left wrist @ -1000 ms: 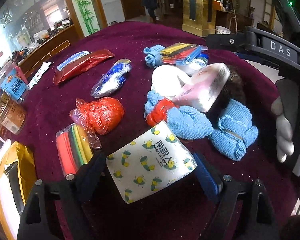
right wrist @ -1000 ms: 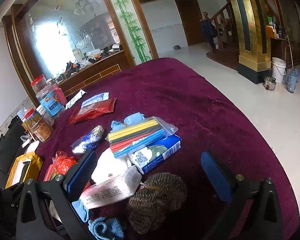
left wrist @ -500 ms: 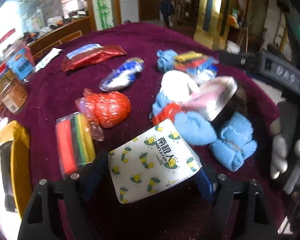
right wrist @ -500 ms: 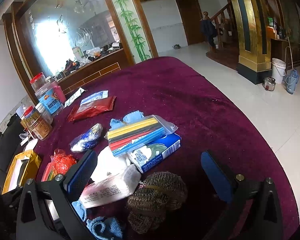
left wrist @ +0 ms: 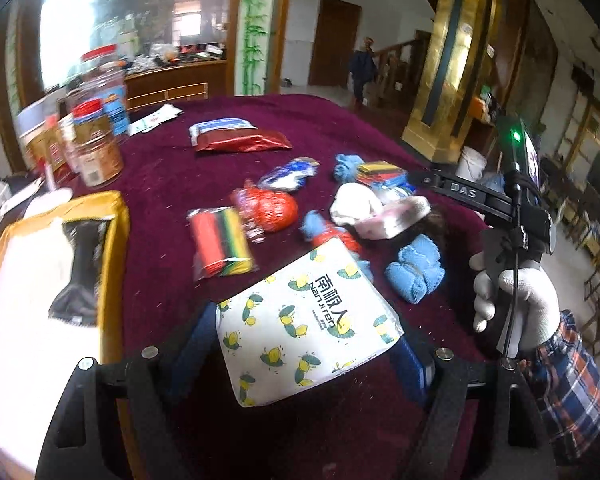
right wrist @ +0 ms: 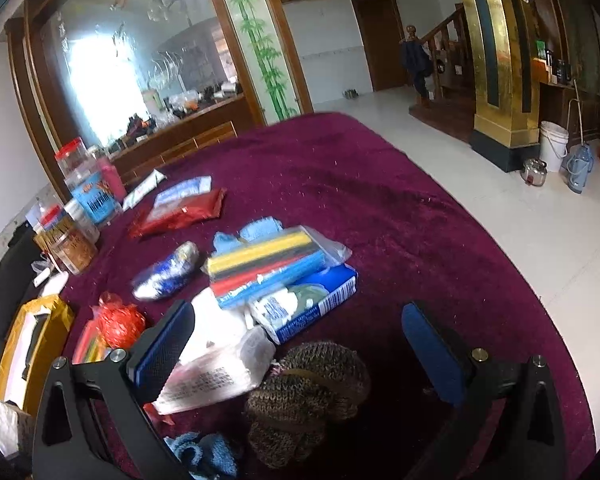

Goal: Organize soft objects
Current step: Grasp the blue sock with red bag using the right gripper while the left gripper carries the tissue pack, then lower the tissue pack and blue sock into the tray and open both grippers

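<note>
"Nanjiren" pack point(left wrist: 306, 322) in left gripper point(left wrist: 308, 344); "DAS" on right gripper point(left wrist: 466, 192).

You are wearing a white knit glove on your right hand point(left wrist: 516, 300), showing at about three o'clock in the left wrist view, and a plaid sleeve point(left wrist: 572, 384) in blue, orange and white is running down toward four o'clock. A thin black cable point(left wrist: 514, 280) is trailing across the glove. The right gripper point(right wrist: 300, 354) is showing black angular arms with silver screws and blue rectangular pads; its black body is carrying white "DAS" lettering and a green light is glowing at two o'clock. The left gripper point(left wrist: 306, 354) is showing the same black frame, silver screws and blue pads.
</note>
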A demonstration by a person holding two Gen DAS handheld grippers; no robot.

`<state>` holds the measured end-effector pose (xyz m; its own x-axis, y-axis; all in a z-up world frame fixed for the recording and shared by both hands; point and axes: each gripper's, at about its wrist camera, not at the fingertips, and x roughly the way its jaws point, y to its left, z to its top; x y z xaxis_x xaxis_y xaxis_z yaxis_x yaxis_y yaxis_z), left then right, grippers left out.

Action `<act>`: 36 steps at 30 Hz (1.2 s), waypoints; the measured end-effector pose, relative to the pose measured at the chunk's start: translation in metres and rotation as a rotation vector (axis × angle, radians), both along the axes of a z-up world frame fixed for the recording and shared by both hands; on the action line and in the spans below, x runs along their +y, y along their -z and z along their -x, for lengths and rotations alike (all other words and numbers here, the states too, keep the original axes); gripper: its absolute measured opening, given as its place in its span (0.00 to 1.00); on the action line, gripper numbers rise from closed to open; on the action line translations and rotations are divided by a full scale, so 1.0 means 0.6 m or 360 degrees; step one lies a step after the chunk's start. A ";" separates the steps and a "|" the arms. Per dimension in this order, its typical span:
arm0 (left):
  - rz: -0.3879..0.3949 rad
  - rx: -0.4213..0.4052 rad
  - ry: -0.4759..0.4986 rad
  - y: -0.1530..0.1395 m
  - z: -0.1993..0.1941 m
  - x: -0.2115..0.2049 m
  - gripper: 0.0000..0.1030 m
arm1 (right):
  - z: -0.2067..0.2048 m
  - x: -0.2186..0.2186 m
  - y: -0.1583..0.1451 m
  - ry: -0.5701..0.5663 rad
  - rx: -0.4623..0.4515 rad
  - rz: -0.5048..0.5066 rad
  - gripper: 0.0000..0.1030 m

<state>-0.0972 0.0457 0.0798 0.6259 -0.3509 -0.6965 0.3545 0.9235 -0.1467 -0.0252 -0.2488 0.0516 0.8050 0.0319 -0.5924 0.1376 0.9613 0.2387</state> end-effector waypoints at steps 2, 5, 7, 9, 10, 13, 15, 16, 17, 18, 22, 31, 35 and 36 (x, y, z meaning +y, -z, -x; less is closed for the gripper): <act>0.0058 -0.0001 -0.0046 -0.004 0.010 0.028 0.82 | 0.012 0.004 -0.013 0.0003 -0.0060 0.0004 1.00; 0.0113 -0.0009 -0.0107 -0.012 0.025 0.070 0.82 | 0.034 0.033 -0.041 -0.0106 -0.0052 -0.0035 1.00; 0.0126 -0.0011 -0.0149 -0.011 0.033 0.094 0.82 | 0.045 0.066 -0.057 -0.0261 -0.0022 -0.0049 1.00; 0.0145 -0.0005 -0.0177 -0.006 0.037 0.110 0.82 | 0.049 0.118 -0.070 -0.0458 0.0035 0.0037 1.00; 0.0164 0.0000 -0.0194 -0.003 0.039 0.120 0.82 | 0.047 0.148 -0.072 -0.0554 0.0077 0.0107 1.00; 0.0216 0.0013 -0.0234 0.005 0.044 0.143 0.82 | 0.028 0.211 -0.054 -0.0716 0.0231 0.0242 0.85; 0.0236 0.0014 -0.0249 0.005 0.049 0.157 0.82 | 0.015 0.240 -0.033 -0.0766 0.0333 0.0316 0.67; 0.0239 0.0010 -0.0257 0.004 0.052 0.165 0.82 | 0.007 0.251 -0.021 -0.0781 0.0387 0.0344 0.60; 0.0245 0.0004 -0.0271 0.003 0.056 0.173 0.82 | -0.003 0.258 -0.007 -0.0785 0.0442 0.0368 0.57; 0.0253 0.0000 -0.0286 0.002 0.058 0.182 0.82 | -0.011 0.261 0.005 -0.0768 0.0481 0.0399 0.56; 0.0278 -0.0018 -0.0343 0.001 0.066 0.216 0.82 | -0.026 0.259 0.039 -0.0700 0.0580 0.0447 0.35; 0.0257 -0.0010 -0.0520 -0.020 0.043 0.309 0.82 | 0.009 0.256 -0.038 -0.0769 0.0438 0.0231 0.32; 0.0137 -0.0028 -0.0600 -0.039 0.018 0.352 0.82 | 0.008 0.304 -0.083 -0.0948 0.0411 0.0029 0.33; 0.0107 -0.0034 -0.0623 -0.042 0.007 0.364 0.82 | 0.004 0.318 -0.089 -0.0993 0.0420 -0.0032 0.33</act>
<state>-0.1017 0.2638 0.1052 0.7354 -0.1272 -0.6655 -0.0190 0.9780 -0.2079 -0.0277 -0.0580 0.1048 0.4607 0.4564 -0.7612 -0.3853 0.8755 0.2918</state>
